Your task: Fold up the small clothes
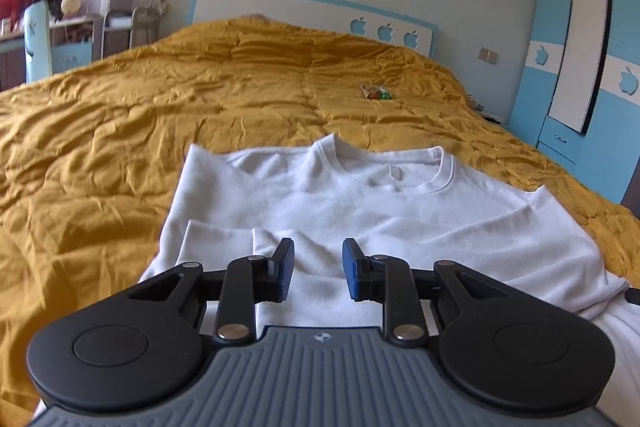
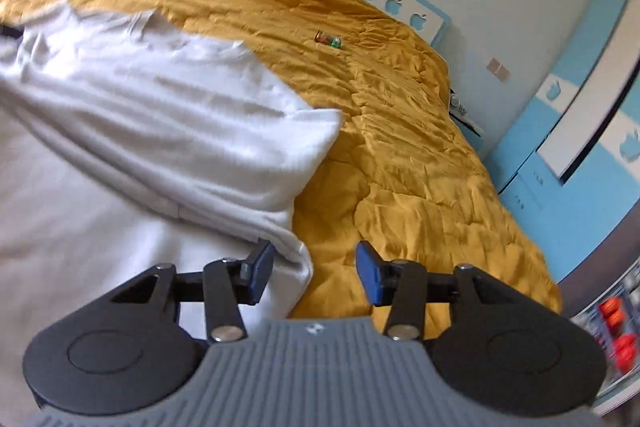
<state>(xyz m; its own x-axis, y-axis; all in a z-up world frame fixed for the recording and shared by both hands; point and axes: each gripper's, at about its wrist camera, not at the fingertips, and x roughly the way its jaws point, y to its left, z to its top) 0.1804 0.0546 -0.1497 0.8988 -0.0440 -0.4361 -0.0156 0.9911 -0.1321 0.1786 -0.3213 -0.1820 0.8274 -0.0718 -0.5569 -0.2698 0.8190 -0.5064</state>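
A white sweatshirt (image 1: 352, 211) lies flat on a mustard-yellow bedspread (image 1: 120, 131), collar toward the headboard. One sleeve is folded in over its near left part. My left gripper (image 1: 318, 273) hovers just above that folded part, its jaws apart with only cloth below them. In the right wrist view the same sweatshirt (image 2: 152, 123) fills the left half, a sleeve folded across it. My right gripper (image 2: 316, 275) stands open at the garment's right edge. A corner of white cloth lies beside its left pad (image 2: 260, 269), which does not pinch it.
A few small colourful wrapped bits (image 1: 376, 93) lie on the bedspread beyond the collar. A white and blue headboard (image 1: 316, 15) closes the far side. A blue wardrobe (image 1: 580, 51) stands to the right, shelves and a chair (image 1: 38, 39) to the left.
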